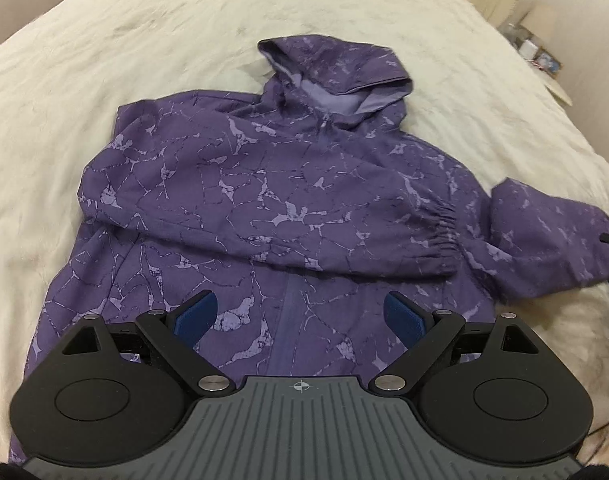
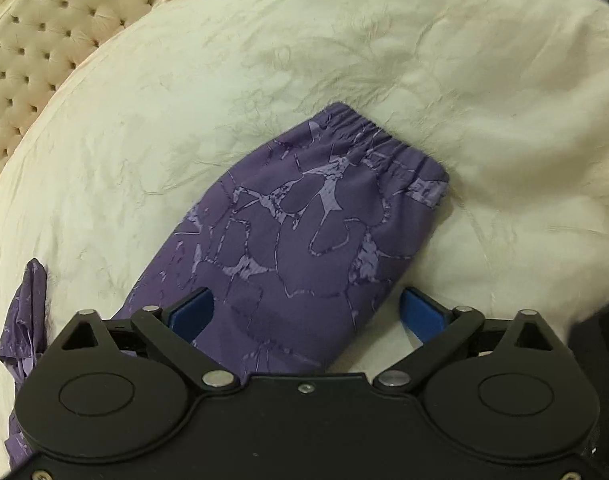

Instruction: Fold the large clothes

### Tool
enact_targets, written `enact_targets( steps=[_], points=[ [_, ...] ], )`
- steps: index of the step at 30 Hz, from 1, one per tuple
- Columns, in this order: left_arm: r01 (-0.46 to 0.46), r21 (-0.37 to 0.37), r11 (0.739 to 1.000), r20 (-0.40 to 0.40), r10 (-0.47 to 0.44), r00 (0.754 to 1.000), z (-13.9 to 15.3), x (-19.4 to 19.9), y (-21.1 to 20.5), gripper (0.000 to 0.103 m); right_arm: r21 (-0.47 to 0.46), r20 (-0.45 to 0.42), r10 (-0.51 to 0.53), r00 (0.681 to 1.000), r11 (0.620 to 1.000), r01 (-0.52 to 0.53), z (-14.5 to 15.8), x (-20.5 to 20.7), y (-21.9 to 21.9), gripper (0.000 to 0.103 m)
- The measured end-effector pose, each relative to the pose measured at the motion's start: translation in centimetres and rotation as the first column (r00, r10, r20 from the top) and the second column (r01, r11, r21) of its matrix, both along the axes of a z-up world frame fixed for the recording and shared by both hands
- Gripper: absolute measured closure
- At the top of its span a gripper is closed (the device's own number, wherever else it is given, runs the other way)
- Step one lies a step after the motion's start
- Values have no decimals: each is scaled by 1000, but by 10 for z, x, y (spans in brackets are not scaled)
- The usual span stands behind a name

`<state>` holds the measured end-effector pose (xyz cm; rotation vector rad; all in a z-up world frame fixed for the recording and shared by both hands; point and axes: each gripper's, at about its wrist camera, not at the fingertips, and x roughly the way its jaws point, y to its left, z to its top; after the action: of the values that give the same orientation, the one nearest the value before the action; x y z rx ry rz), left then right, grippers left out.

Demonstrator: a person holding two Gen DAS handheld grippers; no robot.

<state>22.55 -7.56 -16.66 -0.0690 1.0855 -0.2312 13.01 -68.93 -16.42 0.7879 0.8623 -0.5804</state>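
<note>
Here, your left gripper (image 1: 300,314) hangs over the lower front of the purple hooded jacket (image 1: 264,208), jaws spread wide, blue pads (image 1: 196,316) clear of the cloth, nothing between them. Your right gripper (image 2: 308,316) is likewise wide open; its sleeve (image 2: 304,232) lies under and between the pads, but neither pad presses on it. The jacket lies front up across the middle of the bed's cream cover (image 1: 104,60), hood (image 1: 336,76) toward the far edge. One sleeve is folded across the chest, its elastic cuff (image 1: 444,236) ending near the jacket's right side as the left camera sees it. The other sleeve runs outward onto bare cover, its gathered cuff (image 2: 384,148) pointing away from your right gripper. A tufted headboard (image 2: 44,40) bounds the bed at the upper left of the right camera's view. Blur softens the sleeve end at the left view's right edge.
</note>
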Motion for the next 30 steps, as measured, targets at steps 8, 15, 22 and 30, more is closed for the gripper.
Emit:
enact_targets(
  steps=[8, 15, 22, 30],
  points=[
    [-64, 7, 998, -84, 65, 994, -30, 26, -2, 12, -7, -40, 10, 999, 1000, -10, -11, 31, -5, 0],
    [-96, -8, 995, -151, 94, 984, -59, 44, 3, 12, 16, -11, -67, 998, 998, 67, -12, 31, -7, 0],
    [-131, -31, 991, -168, 124, 978, -70, 48, 14, 12, -24, -24, -32, 999, 999, 31, 3, 25, -6, 64],
    [-142, -73, 987, -113, 133, 985, -66, 48, 31, 12, -147, 16, 86, 996, 986, -82, 62, 44, 38, 85]
  ],
)
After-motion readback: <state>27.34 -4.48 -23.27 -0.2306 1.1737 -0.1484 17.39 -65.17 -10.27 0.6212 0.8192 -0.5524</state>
